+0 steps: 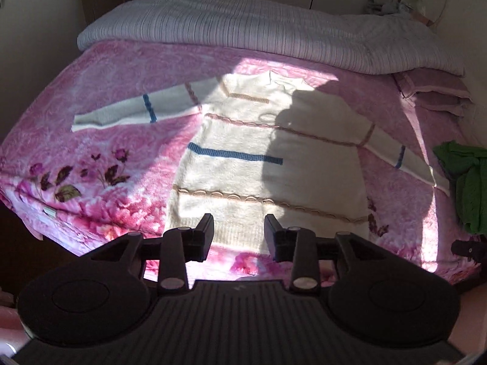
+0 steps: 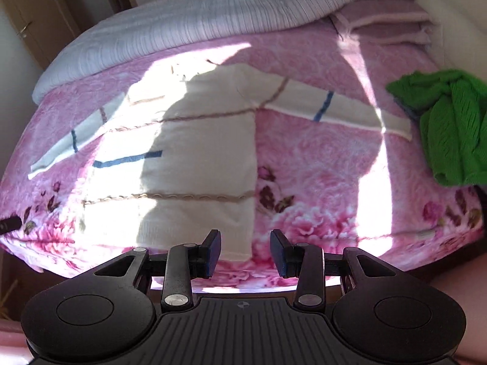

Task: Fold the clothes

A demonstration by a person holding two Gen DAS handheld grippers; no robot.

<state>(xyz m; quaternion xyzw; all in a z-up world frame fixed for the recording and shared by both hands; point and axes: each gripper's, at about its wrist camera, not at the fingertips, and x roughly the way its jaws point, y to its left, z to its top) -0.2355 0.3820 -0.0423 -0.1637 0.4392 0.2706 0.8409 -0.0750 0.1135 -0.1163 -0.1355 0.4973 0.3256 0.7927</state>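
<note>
A cream sweater (image 1: 243, 140) with blue and tan stripes lies flat on the pink floral blanket (image 1: 100, 140), both sleeves spread out to the sides. In the right wrist view the same sweater (image 2: 194, 158) fills the left half of the bed. My left gripper (image 1: 239, 234) hovers well above the sweater's hem, open, with nothing between its fingers. My right gripper (image 2: 246, 251) hangs above the hem's right corner, also open and empty. A shadow falls across the sweater's middle.
A crumpled green garment (image 2: 447, 127) lies at the bed's right edge, beside the right sleeve's cuff, seen also as green cloth (image 1: 468, 182). A striped grey quilt (image 1: 243, 27) is piled at the far end, with folded mauve bedding (image 2: 389, 21) at the far right.
</note>
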